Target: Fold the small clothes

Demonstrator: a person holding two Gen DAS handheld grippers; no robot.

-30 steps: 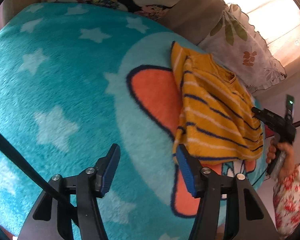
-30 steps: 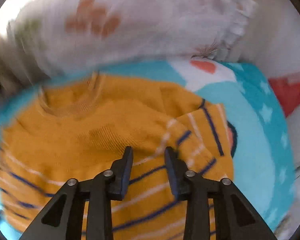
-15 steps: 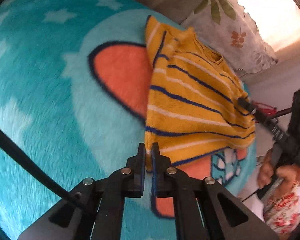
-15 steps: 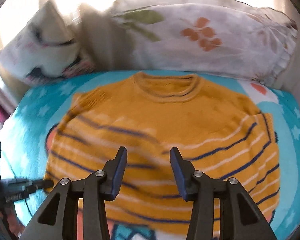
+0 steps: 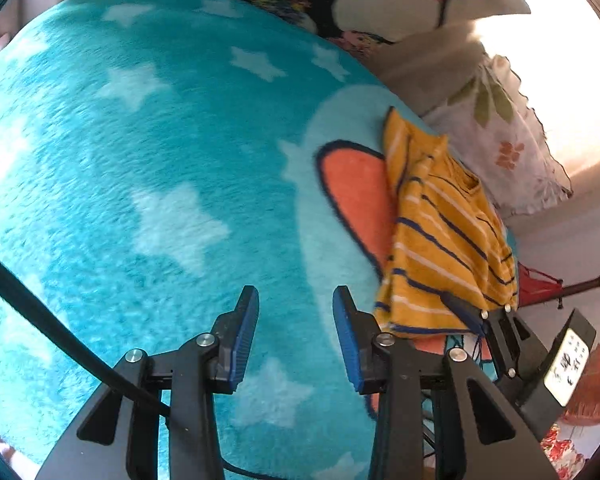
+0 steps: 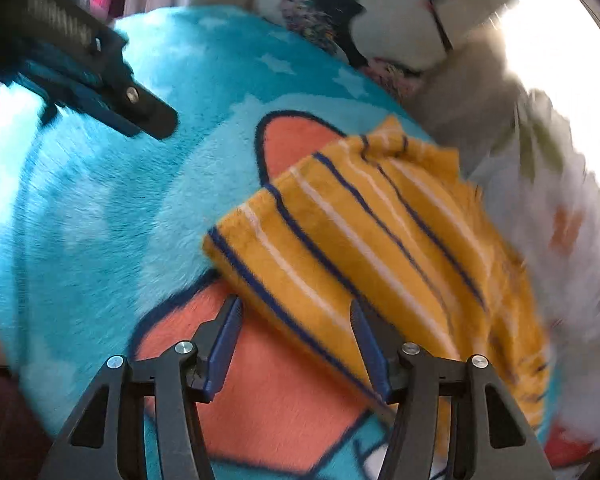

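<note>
Two grippers work one yellow striped sweater (image 6: 372, 240), which lies partly folded on the teal star blanket (image 5: 160, 152), just beside the orange rocket patch (image 6: 296, 140). The right gripper (image 6: 296, 344) is spreading its jaws around the sweater's hem edge, pads not yet pressing. The left gripper (image 5: 296, 336) is also spreading, nothing between its jaws, beside the sweater's near corner. To fold well, I'd pinch the hem corners squarely, lift together, and lay them toward the floral pillow (image 5: 512, 152).
</note>
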